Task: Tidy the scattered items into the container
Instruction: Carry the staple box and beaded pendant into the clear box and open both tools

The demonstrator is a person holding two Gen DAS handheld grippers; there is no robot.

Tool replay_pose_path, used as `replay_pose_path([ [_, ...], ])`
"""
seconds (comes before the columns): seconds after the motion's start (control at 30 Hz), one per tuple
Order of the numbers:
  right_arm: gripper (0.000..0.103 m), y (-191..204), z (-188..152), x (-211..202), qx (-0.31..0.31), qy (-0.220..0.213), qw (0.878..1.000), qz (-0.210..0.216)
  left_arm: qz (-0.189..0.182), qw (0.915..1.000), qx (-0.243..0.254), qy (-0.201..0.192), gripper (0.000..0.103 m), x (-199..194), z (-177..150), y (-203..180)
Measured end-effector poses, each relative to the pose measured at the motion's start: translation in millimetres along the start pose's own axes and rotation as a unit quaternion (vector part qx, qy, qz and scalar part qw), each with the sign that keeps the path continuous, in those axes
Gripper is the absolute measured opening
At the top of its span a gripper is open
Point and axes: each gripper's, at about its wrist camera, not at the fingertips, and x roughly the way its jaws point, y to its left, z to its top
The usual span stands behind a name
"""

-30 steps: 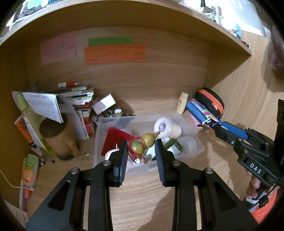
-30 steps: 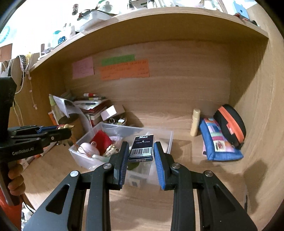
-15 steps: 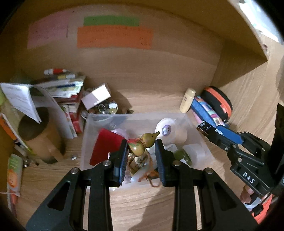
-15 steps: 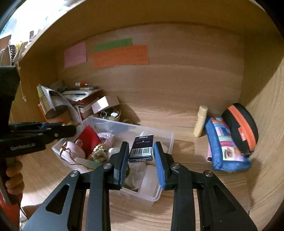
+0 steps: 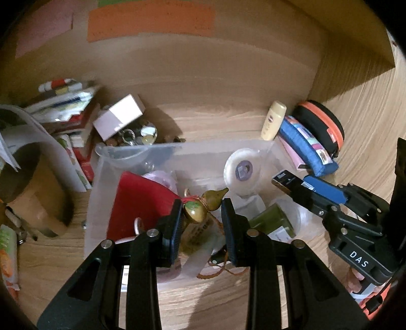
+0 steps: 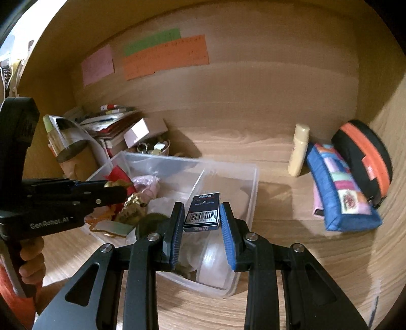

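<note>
Inside a wooden alcove (paper notes on its back wall), the left gripper pinches a gourd charm and the right gripper pinches a staple box over the clear container.

Both cameras ride just behind their claws, looking forward and down into a wooden alcove at close range. The left view hangs almost over the clear bin, from its near-left side. The right view faces the bin from its near-right corner. Both views share the bin, the orange note behind it, and each other's claw.
</note>
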Motion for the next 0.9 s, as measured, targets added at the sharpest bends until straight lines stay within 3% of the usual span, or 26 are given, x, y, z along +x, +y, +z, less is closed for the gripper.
replay_pose_path([
  [0.37, 0.027, 4.5, -1.4, 8.0, -0.010, 0.013, 1.000, -0.004, -0.013, 0.9997, -0.004, 0.018, 0.030, 13.6, -5.3, 2.5],
  [0.5, 0.046, 6.4, -0.7, 6.8, -0.014, 0.012, 1.000, -0.005, -0.018, 0.9997, -0.006, 0.015, 0.033, 11.4, -5.2, 3.3],
  [0.57, 0.050, 8.2, -0.2, 3.8, -0.019, 0.005, 1.000, -0.009, -0.018, 0.9998, -0.002, 0.013, 0.034, 9.5, -5.4, 1.8],
  [0.63, 0.070, 9.5, 0.2, 1.7, -0.020, 0.001, 1.000, -0.011, -0.014, 0.9998, 0.001, 0.011, 0.041, 7.1, -5.2, 0.3],
  [0.67, 0.074, 10.1, 0.4, 0.4, -0.021, -0.003, 1.000, -0.015, -0.012, 0.9999, 0.004, 0.008, 0.046, 4.8, -5.2, -0.6],
  [0.8, 0.082, 12.2, 2.2, -8.4, -0.027, -0.017, 0.999, -0.029, -0.001, 1.0000, 0.003, -0.004, 0.065, -5.3, -4.1, -0.1],
  [0.9, 0.085, 12.8, 4.0, -14.2, -0.027, -0.019, 0.999, -0.035, 0.006, 0.9999, 0.000, -0.010, 0.070, -14.1, -2.8, 1.0],
])
